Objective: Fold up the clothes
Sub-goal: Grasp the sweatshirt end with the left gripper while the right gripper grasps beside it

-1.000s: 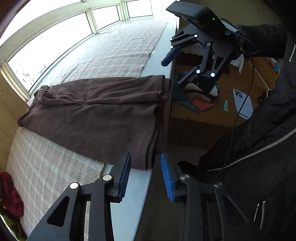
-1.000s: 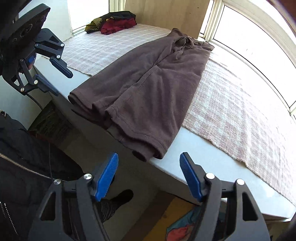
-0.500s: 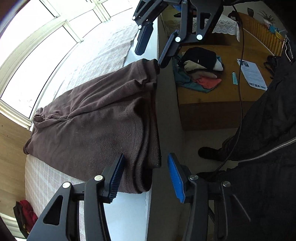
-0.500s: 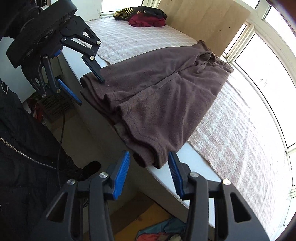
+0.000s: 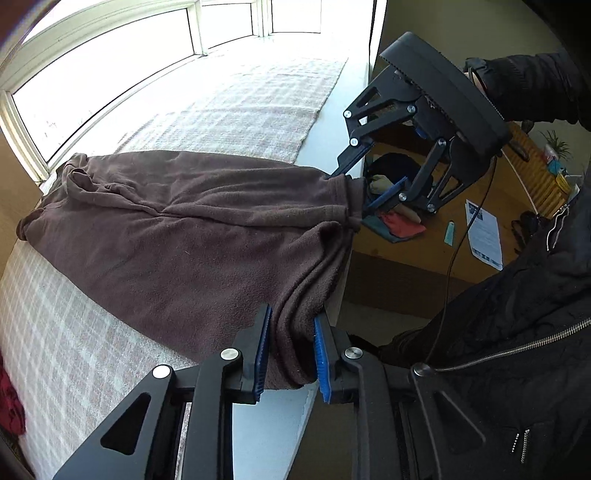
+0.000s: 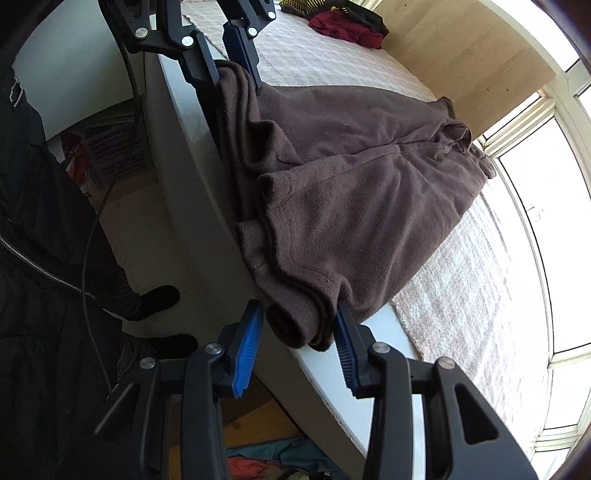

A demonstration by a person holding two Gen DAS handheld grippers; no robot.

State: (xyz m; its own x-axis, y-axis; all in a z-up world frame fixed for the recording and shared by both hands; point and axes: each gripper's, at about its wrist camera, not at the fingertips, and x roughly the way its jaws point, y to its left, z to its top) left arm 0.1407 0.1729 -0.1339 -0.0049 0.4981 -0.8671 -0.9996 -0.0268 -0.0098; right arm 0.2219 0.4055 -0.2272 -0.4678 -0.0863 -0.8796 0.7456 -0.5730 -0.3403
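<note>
One brown garment (image 5: 177, 236) lay on the tabletop (image 5: 258, 435), its hem at the edge. Two claws gripped that hem: the left claw (image 5: 290, 354) and the right claw (image 6: 295, 343), one corner each.

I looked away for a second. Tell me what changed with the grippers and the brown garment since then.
Both grippers moved in from open air to the hem hanging at the ledge edge. The left gripper now pinches one corner of the brown garment; the right gripper straddles the other corner, its jaws narrowed around the fabric. The hem has bunched slightly. The garment's far end, the checked mat and the red clothes stayed put.
</note>
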